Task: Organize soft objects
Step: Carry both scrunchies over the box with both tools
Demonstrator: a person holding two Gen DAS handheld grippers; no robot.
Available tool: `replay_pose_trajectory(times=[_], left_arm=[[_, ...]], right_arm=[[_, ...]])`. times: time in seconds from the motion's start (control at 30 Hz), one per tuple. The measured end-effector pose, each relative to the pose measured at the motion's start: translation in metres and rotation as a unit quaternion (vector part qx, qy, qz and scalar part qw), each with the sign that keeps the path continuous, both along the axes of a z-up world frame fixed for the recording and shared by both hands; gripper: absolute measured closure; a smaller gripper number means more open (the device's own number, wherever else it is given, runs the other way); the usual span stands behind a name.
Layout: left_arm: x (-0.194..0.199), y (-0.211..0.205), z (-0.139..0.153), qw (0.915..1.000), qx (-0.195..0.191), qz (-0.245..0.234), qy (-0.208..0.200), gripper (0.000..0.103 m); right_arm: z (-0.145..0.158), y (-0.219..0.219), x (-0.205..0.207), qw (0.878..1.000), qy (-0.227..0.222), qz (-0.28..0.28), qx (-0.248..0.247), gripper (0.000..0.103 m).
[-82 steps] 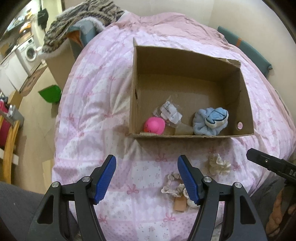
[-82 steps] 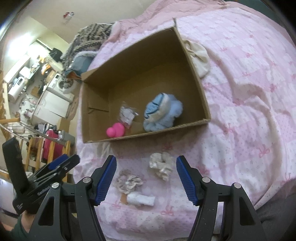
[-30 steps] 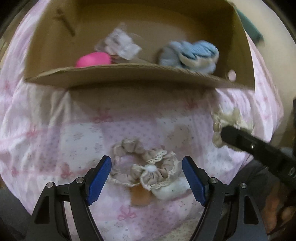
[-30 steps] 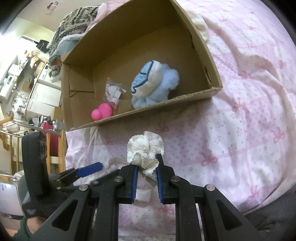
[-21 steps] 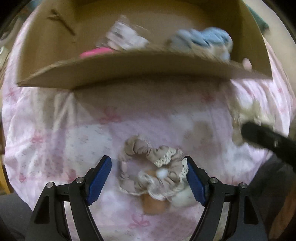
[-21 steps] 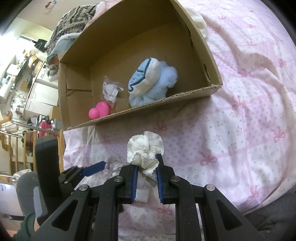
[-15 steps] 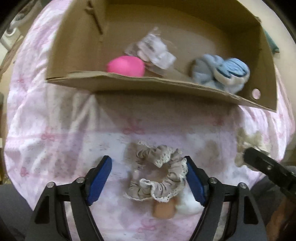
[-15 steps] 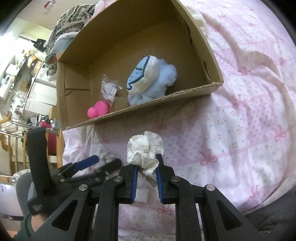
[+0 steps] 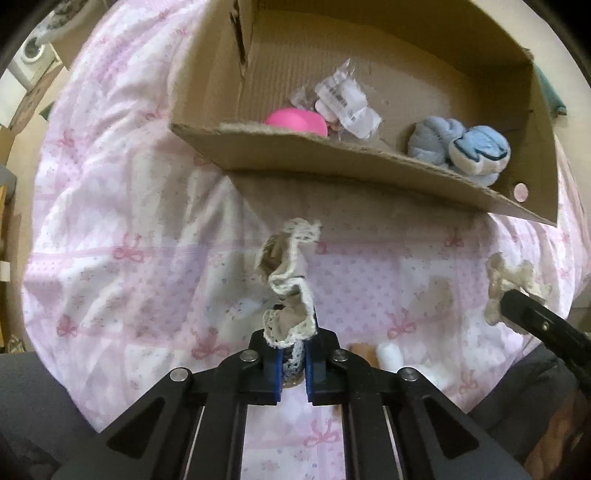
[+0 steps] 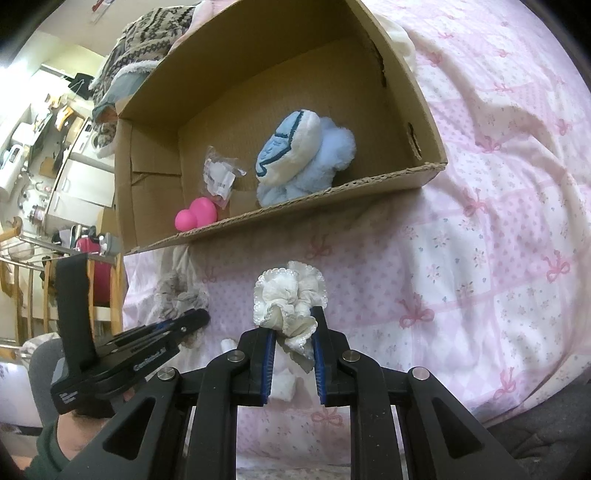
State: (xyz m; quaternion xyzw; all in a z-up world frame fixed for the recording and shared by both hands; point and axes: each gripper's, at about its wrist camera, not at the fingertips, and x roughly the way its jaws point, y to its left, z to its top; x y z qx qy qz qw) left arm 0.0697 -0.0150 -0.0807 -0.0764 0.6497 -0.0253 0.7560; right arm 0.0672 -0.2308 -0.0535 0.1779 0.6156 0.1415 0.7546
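Note:
My left gripper (image 9: 291, 338) is shut on a beige lace-trimmed scrunchie (image 9: 288, 273), which stands up from the pads above the pink quilt (image 9: 122, 229). My right gripper (image 10: 293, 323) is shut on a cream-white lace scrunchie (image 10: 290, 291); that scrunchie (image 9: 511, 286) shows at the right edge of the left wrist view. Beyond both lies an open cardboard box (image 9: 332, 170) holding a blue plush toy (image 10: 299, 155), a pink rubber toy (image 10: 197, 218) and a small plastic packet (image 10: 219, 177).
A small white roll (image 9: 389, 354) with a tan tag (image 9: 360, 349) lies on the quilt beside my left gripper. A patterned knit blanket (image 10: 155, 26) is heaped beyond the box. Wooden chairs and kitchen clutter stand off the bed to the left (image 10: 44, 229).
My left gripper closed on the beige scrunchie, which lay flat between its open jaws, and now holds it up off the quilt. The right gripper has kept still with its white scrunchie.

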Motion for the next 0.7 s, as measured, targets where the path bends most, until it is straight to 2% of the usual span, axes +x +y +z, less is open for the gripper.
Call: replay_pose_trajectory(times=[0.2,0.47,0.7], left_arm=[[-0.019,0.004,0.018,0.9996,0.02,0.004,-0.017,0.095],[-0.017,0.014,0.025,0.9987,0.032,0.021,-0.034,0.095],[-0.025,0.024,0.071,0.9943,0.035,0.034,-0.095,0.095]], right_arm=[[0.002,0.004,-0.001,1.0,-0.008,0.012,-0.003,0.083],[0.01,0.011,-0.006,0.999,-0.027,0.029,-0.003,0.083],[0.044,0.015,-0.019,0.995,-0.086,0.045,0.018,0.083]])
